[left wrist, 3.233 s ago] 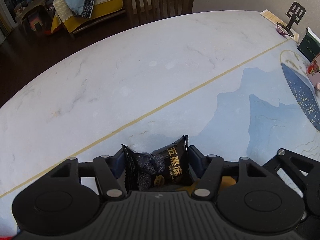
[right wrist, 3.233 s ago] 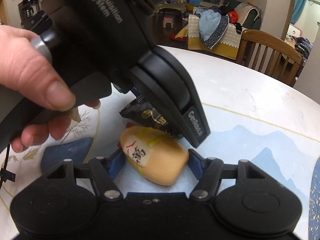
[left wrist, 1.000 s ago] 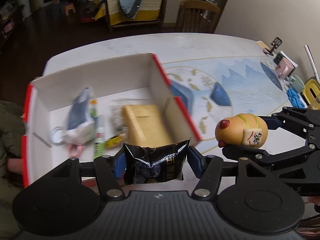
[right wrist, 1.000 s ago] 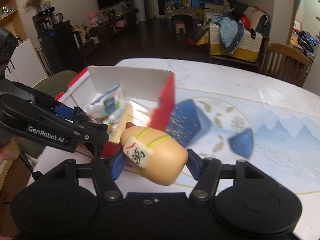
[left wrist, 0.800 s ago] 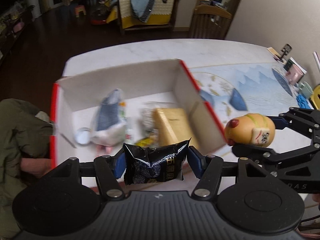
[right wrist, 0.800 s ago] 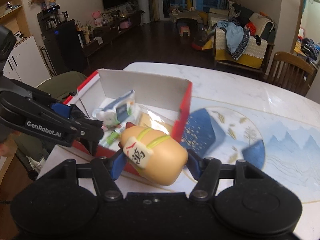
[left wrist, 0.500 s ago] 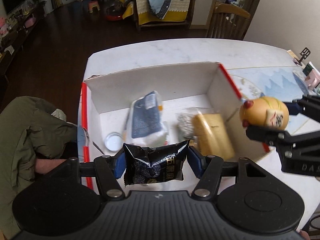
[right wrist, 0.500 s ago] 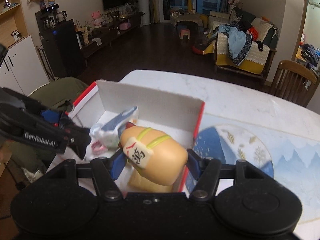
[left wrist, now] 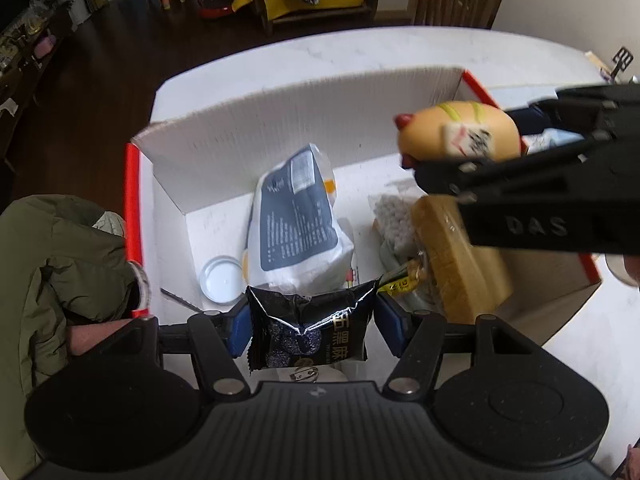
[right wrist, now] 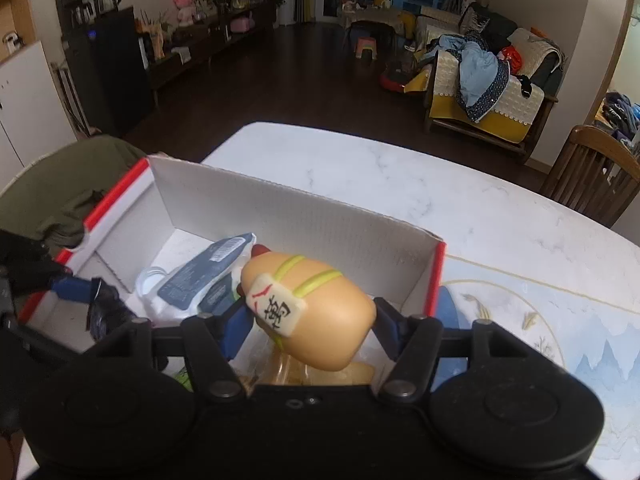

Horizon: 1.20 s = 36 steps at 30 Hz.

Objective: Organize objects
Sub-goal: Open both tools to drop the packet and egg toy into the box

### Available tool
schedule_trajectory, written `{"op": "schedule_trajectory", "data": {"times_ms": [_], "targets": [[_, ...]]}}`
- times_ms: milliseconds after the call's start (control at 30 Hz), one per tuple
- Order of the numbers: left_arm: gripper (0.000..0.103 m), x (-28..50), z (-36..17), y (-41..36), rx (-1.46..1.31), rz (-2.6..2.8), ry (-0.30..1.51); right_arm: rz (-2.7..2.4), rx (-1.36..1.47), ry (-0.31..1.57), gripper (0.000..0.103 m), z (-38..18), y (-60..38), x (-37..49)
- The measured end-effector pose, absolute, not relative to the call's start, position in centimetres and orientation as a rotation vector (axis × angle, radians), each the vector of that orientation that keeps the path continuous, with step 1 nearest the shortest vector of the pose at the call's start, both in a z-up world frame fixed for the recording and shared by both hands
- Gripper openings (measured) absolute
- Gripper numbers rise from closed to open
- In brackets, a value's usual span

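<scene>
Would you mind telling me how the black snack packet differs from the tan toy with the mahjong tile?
The black snack packet is flat, crinkled and glossy; the tan toy is rounded, smooth and matte. The packet bears gold lettering, the toy yellow-green stripes. The left gripper holds the packet, the right gripper the toy. Both hang above the open box.

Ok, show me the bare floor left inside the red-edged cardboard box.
Bare floor lies left, between the box wall, round white lid and white-blue pouch. The right side is crowded: tan block, wrapped snacks.
</scene>
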<state>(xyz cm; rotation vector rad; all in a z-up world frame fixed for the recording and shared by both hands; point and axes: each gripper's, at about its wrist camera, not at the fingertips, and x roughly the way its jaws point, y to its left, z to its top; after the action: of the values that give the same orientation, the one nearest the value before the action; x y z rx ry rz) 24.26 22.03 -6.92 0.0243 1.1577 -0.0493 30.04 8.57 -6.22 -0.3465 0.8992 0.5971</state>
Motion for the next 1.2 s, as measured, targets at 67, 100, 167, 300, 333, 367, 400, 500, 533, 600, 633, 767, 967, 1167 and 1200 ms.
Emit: {"op": "schedule_trajectory", "data": {"times_ms": [67,100,167,300,333,367,400,500,533,600,633,767,967,1167,1200], "targets": [[0.062,24.5,-7.5,21.9,0.029,-0.053,1.167,0.594,-0.359,0.909,0.063,-6.9,9.1,30.3],[0.062,24.5,-7.7,21.9,0.032,-0.056,1.17,0.593,-0.366,0.913,0.064,-7.2,9.3,30.4],[0.062,24.7,-8.1,21.8,0.041,-0.06,1.172,0.588,-0.376,0.922,0.064,-7.8,9.8,30.7],[0.062,25.0,-8.9,21.8,0.037,-0.06,1.188,0.592,-0.385,0.932,0.065,-8.8,10.3,31.1],[0.062,25.1,-9.1,21.8,0.034,-0.062,1.195,0.594,-0.391,0.934,0.065,-9.0,10.5,31.2],[0.062,25.2,-9.4,21.8,0.03,-0.063,1.202,0.596,-0.397,0.936,0.066,-9.1,10.6,31.3],[0.062,25.2,-9.6,21.8,0.026,-0.065,1.209,0.6,-0.402,0.936,0.066,-9.3,10.8,31.3],[0.062,25.3,-10.2,21.8,0.014,-0.07,1.224,0.604,-0.424,0.937,0.066,-9.6,11.0,31.3],[0.062,25.4,-10.4,21.8,0.008,-0.072,1.23,0.603,-0.428,0.938,0.066,-9.7,11.0,31.3],[0.063,25.5,-10.7,21.8,0.002,-0.072,1.24,0.603,-0.429,0.943,0.066,-9.9,10.8,31.4],[0.063,25.6,-10.9,21.8,-0.003,-0.072,1.245,0.603,-0.428,0.945,0.066,-9.9,10.7,31.4],[0.068,25.8,-11.2,22.2,-0.045,-0.074,1.254,0.606,-0.409,0.95,0.069,-9.7,10.1,31.6],[0.075,25.8,-11.1,23.0,-0.108,-0.07,1.228,0.623,-0.395,0.934,0.078,-8.6,9.1,31.0],[0.075,25.1,-9.8,23.5,-0.14,-0.052,1.181,0.654,-0.376,0.911,0.08,-6.8,7.7,30.0],[0.075,24.8,-9.5,23.6,-0.147,-0.049,1.17,0.659,-0.371,0.904,0.08,-6.4,7.4,29.7]]}}
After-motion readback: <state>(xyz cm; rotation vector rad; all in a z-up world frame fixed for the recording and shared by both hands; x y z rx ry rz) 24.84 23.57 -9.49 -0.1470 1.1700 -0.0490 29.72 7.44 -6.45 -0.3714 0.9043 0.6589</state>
